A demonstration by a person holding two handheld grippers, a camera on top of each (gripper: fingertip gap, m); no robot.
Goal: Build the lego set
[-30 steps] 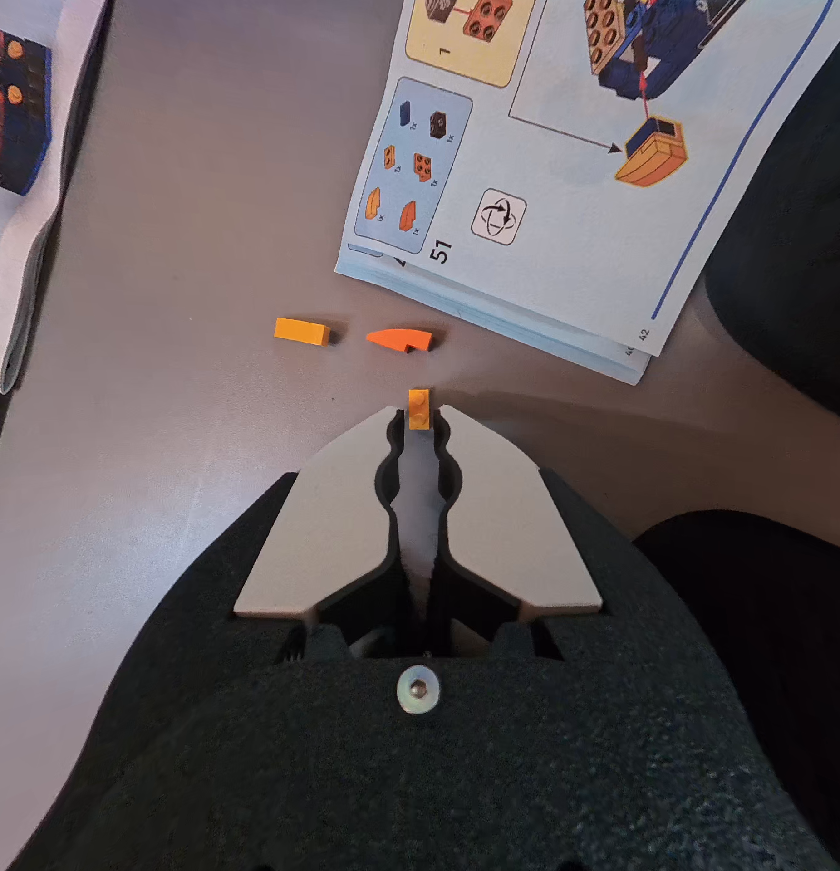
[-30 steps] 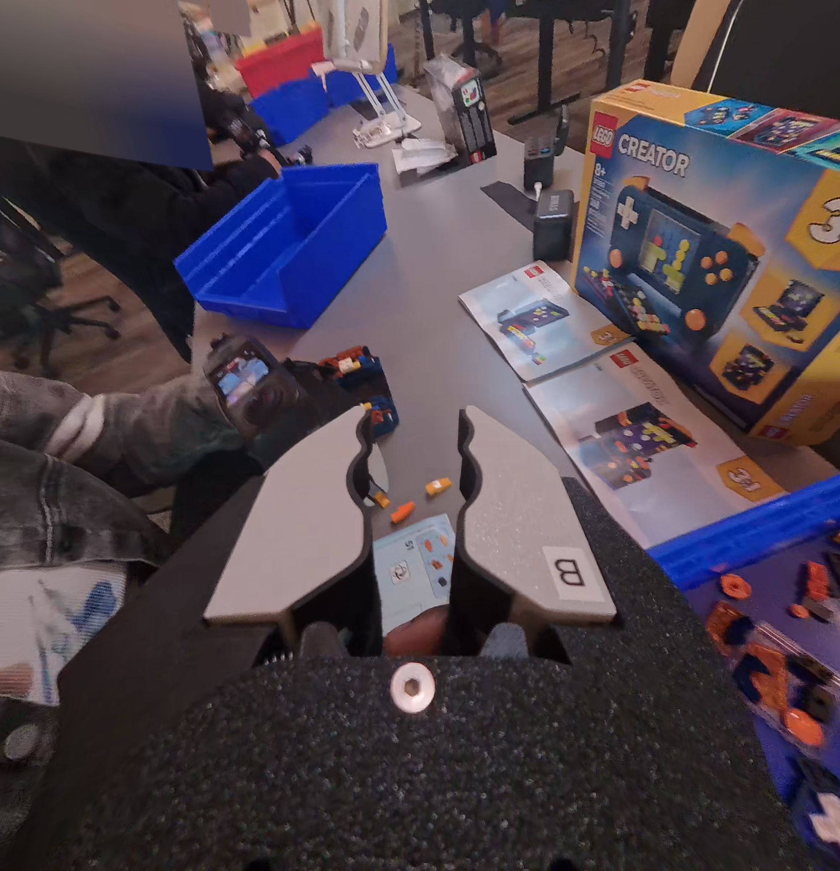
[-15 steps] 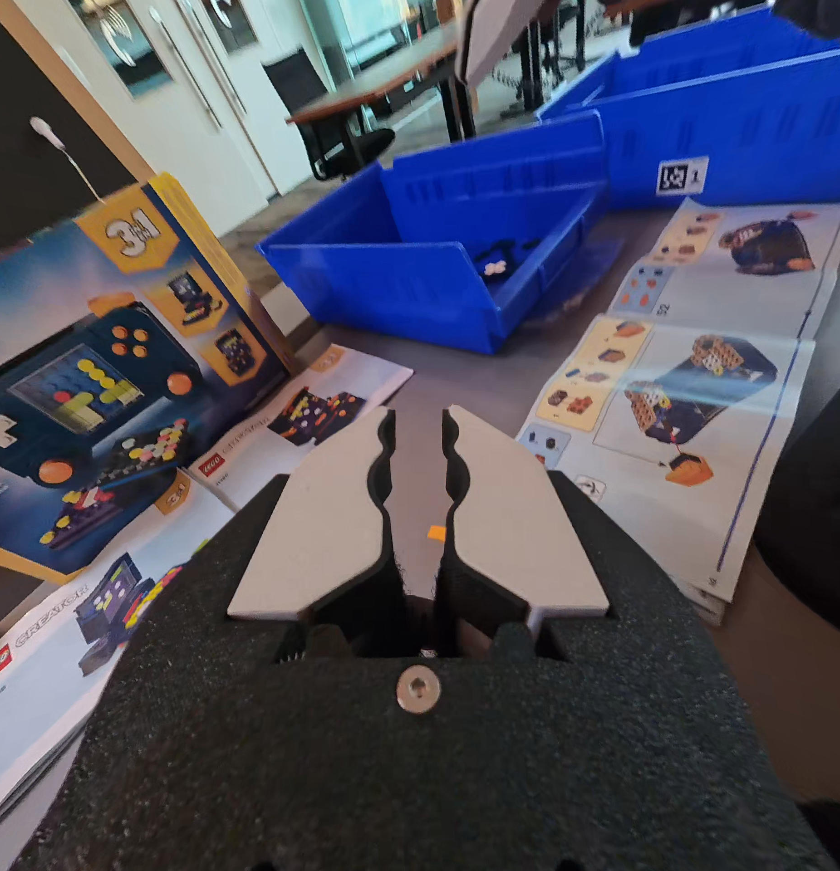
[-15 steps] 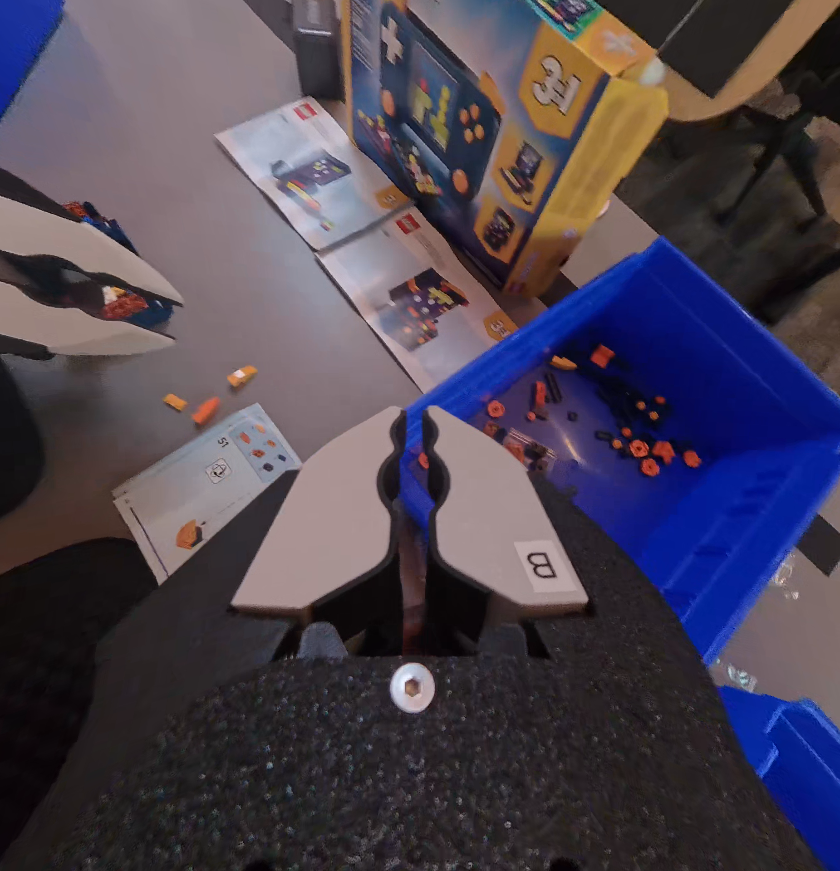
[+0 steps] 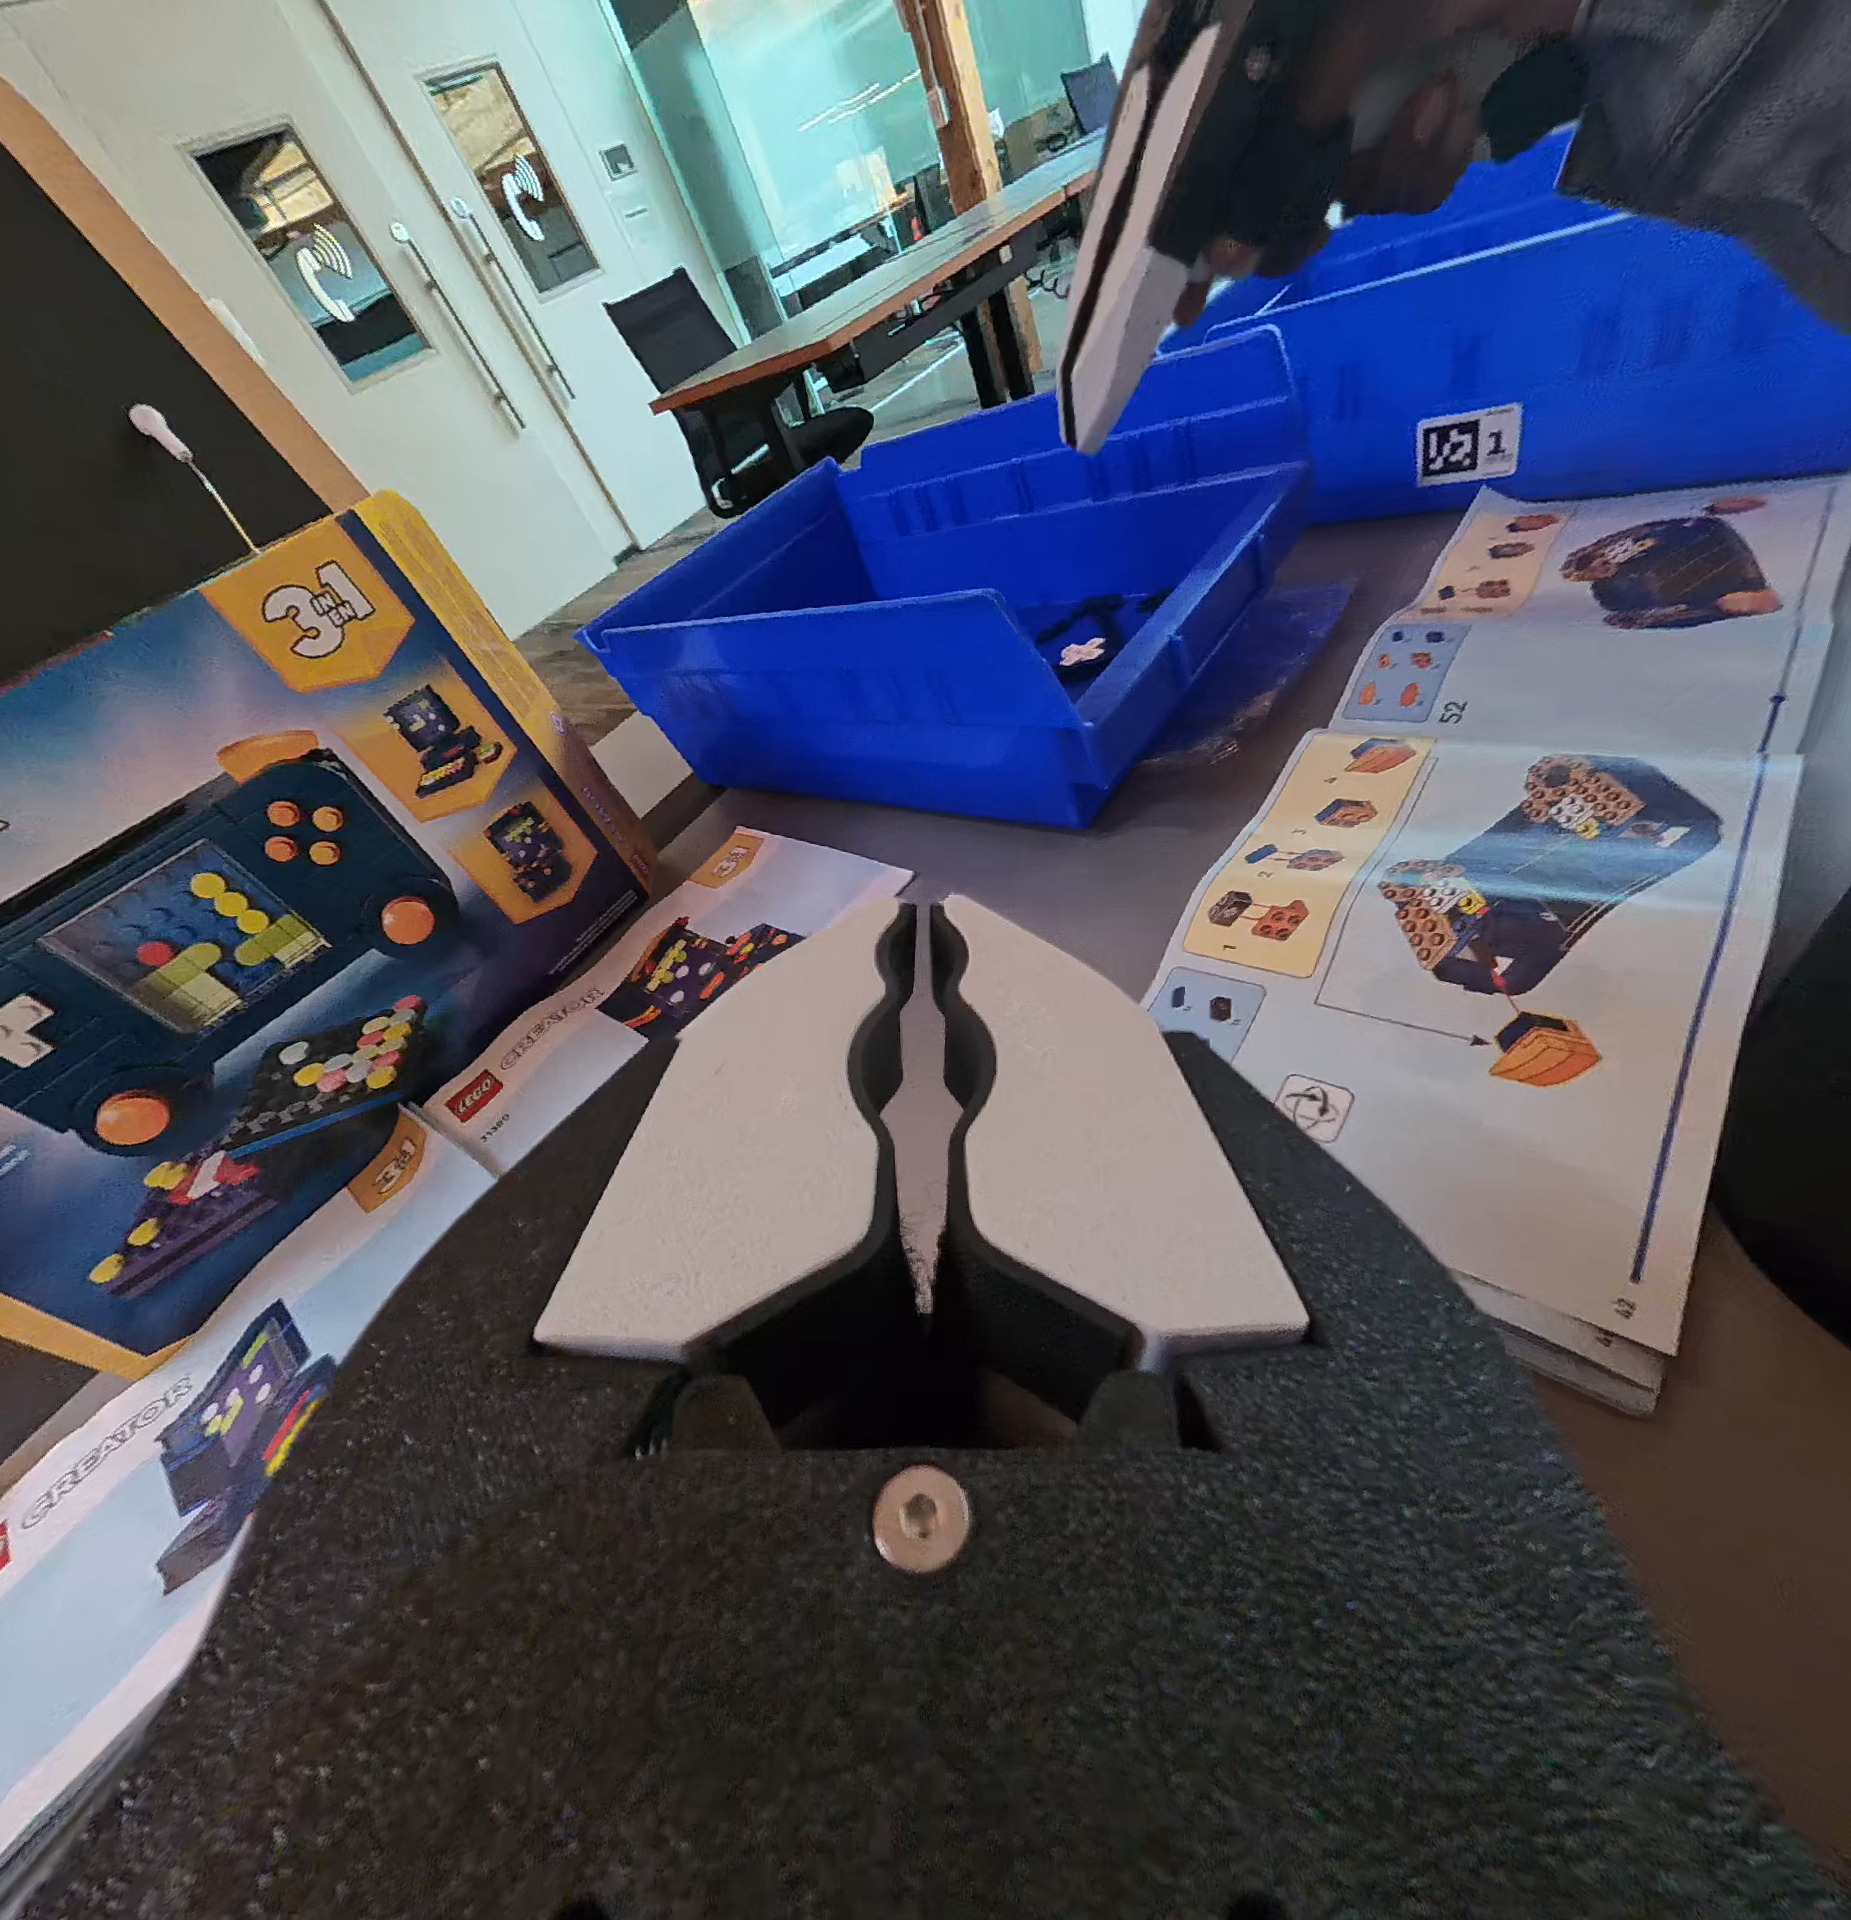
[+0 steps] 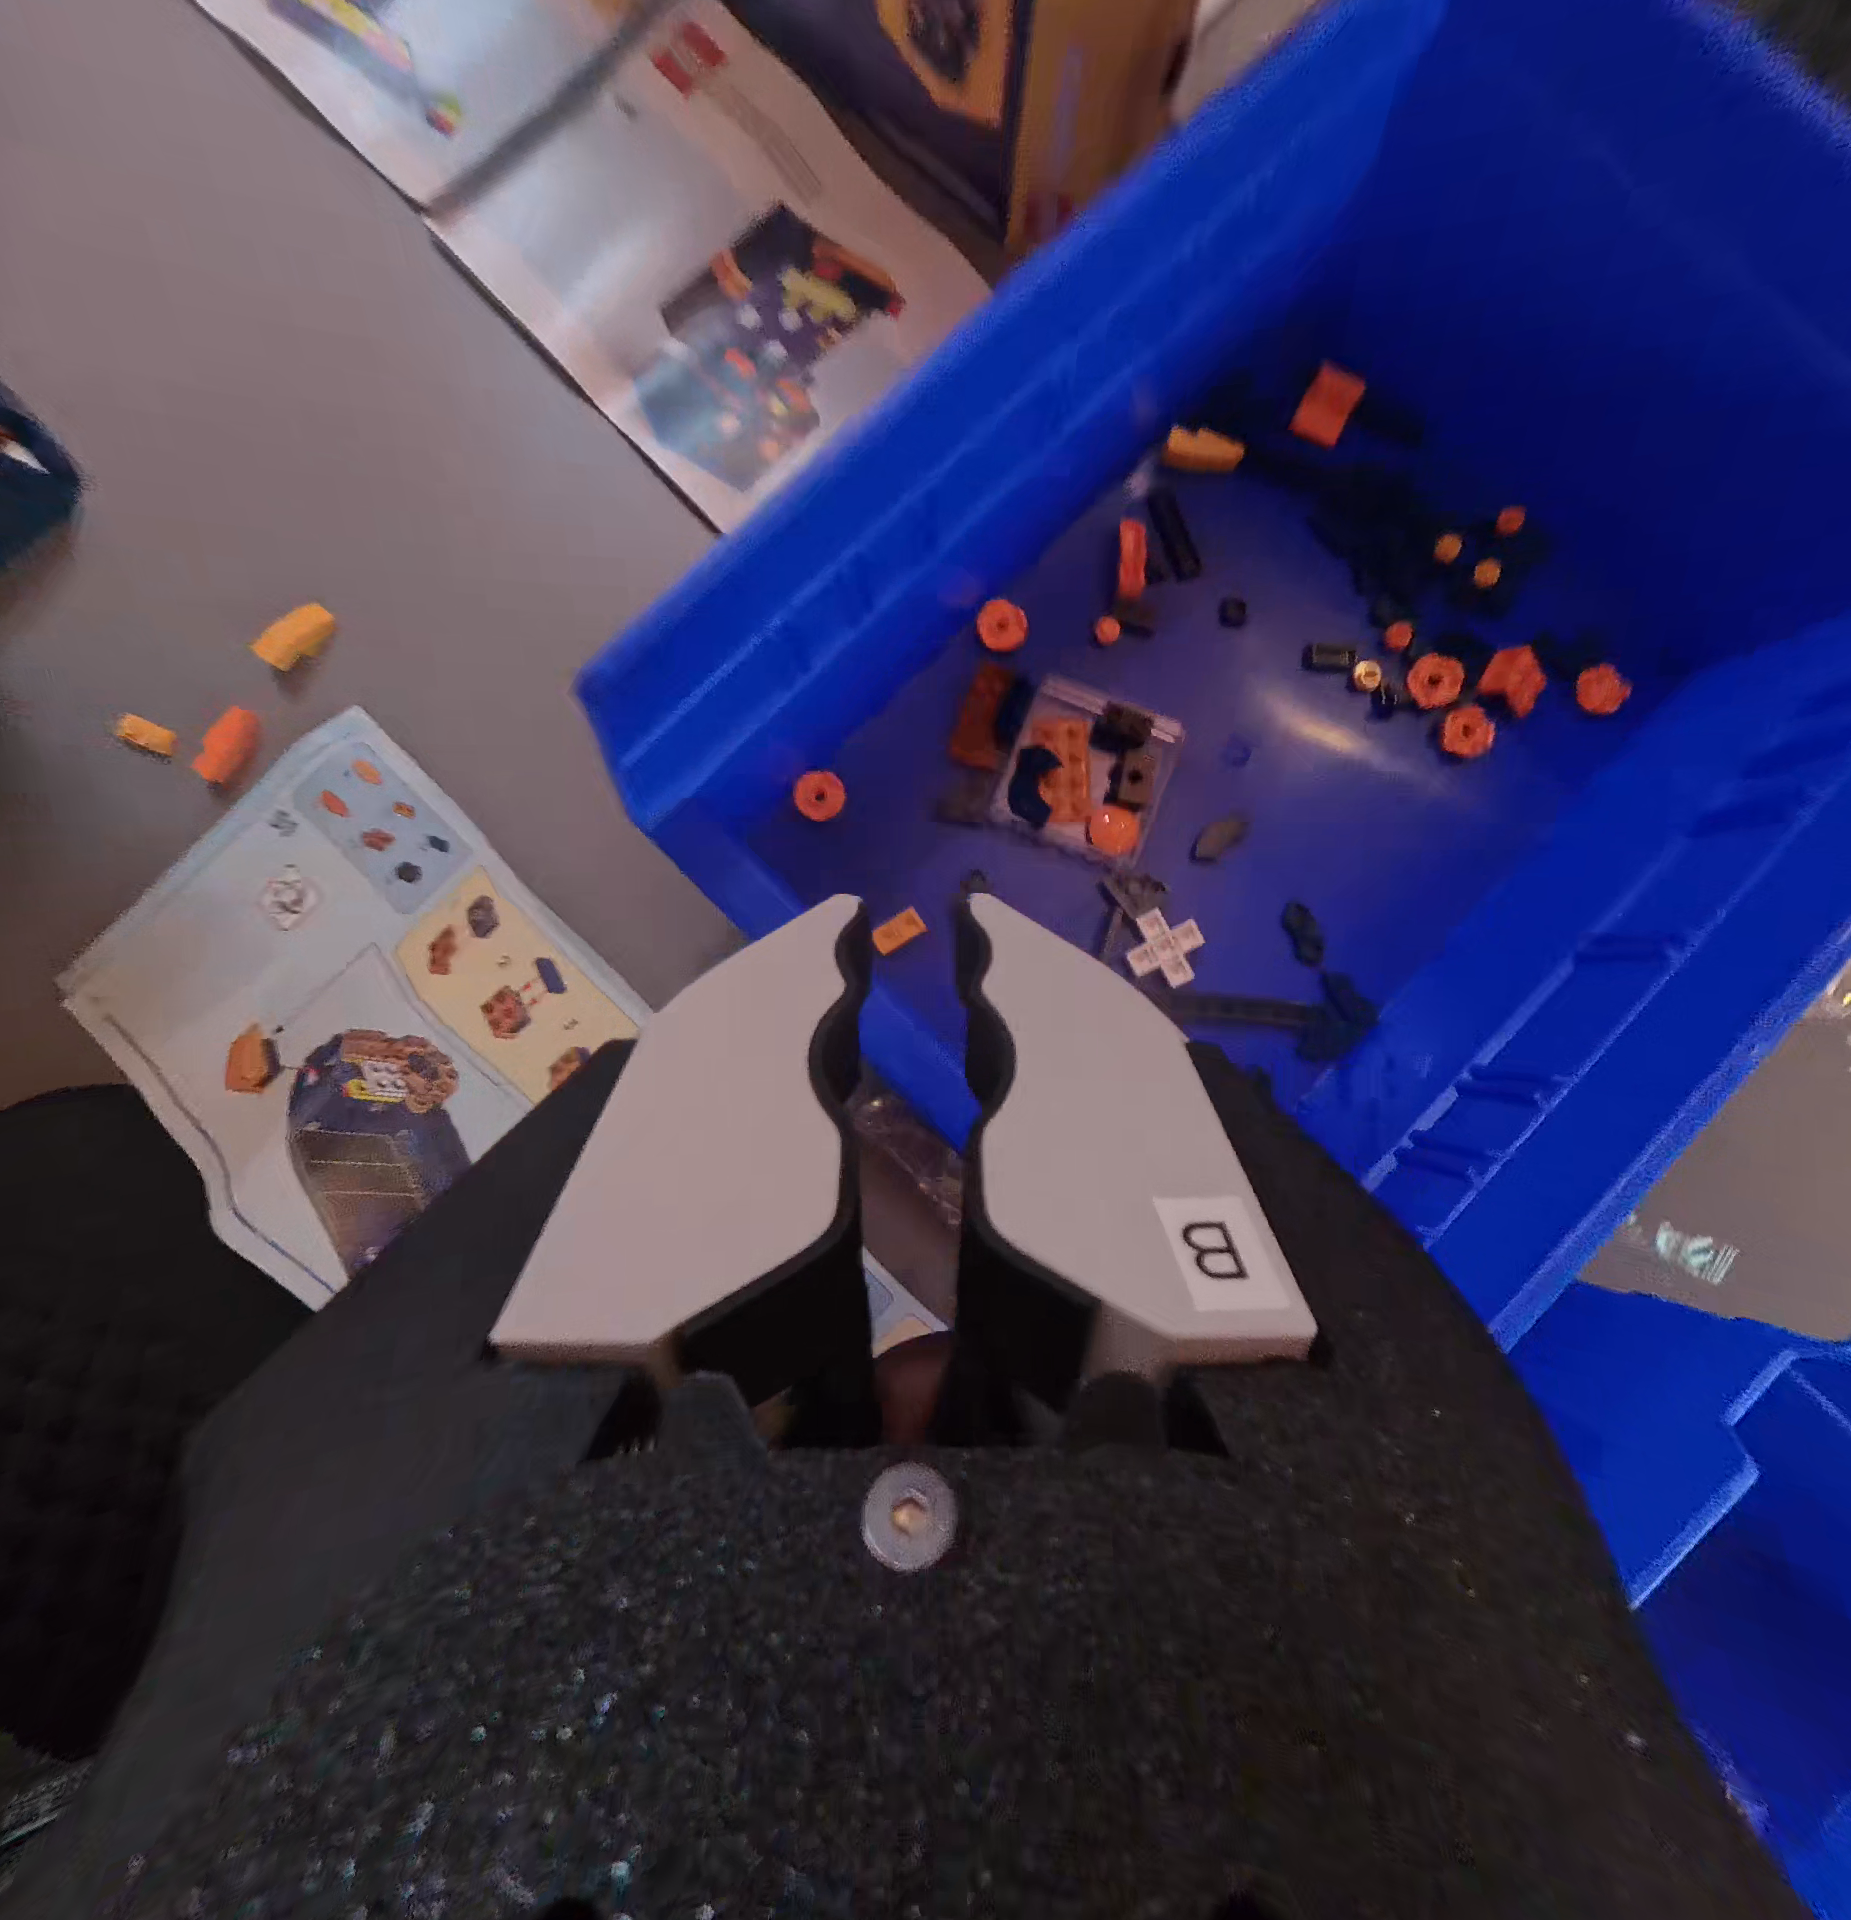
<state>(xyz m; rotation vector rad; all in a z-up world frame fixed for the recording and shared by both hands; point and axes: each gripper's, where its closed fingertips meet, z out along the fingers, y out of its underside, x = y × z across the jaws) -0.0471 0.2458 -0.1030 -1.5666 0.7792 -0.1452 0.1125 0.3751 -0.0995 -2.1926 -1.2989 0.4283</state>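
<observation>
Taking the blue bin (image 6: pixel 1004 436) as the landmark: left of it on the grey table (image 6: pixel 277 312) lie three loose orange bricks (image 6: pixel 225 743), and nearer the camera an open instruction booklet (image 6: pixel 308 997). Beyond the bin's left corner lie two more leaflets (image 6: pixel 692 312), with a printed toy box (image 5: pixel 225 883) standing behind them. Inside the bin sit scattered orange and dark pieces, a small clear bag of parts (image 6: pixel 1092 764) and a white cross-shaped piece (image 6: pixel 1165 945). A second blue bin (image 6: pixel 1731 1507) stands just right of the first.

The left gripper (image 5: pixel 922 914) hovers low over the table, pointing toward the bin, between the leaflets and the booklet; its fingers are pressed nearly together with only a sliver between them and nothing gripped.

The right gripper (image 6: pixel 910 914) hangs above the bin's near-left corner, tilted down into it. Its fingers stand slightly apart; a small orange plate (image 6: pixel 897 928) shows in the gap, touching neither pad. In the left wrist view a sleeved hand carries this gripper high over the bin.
</observation>
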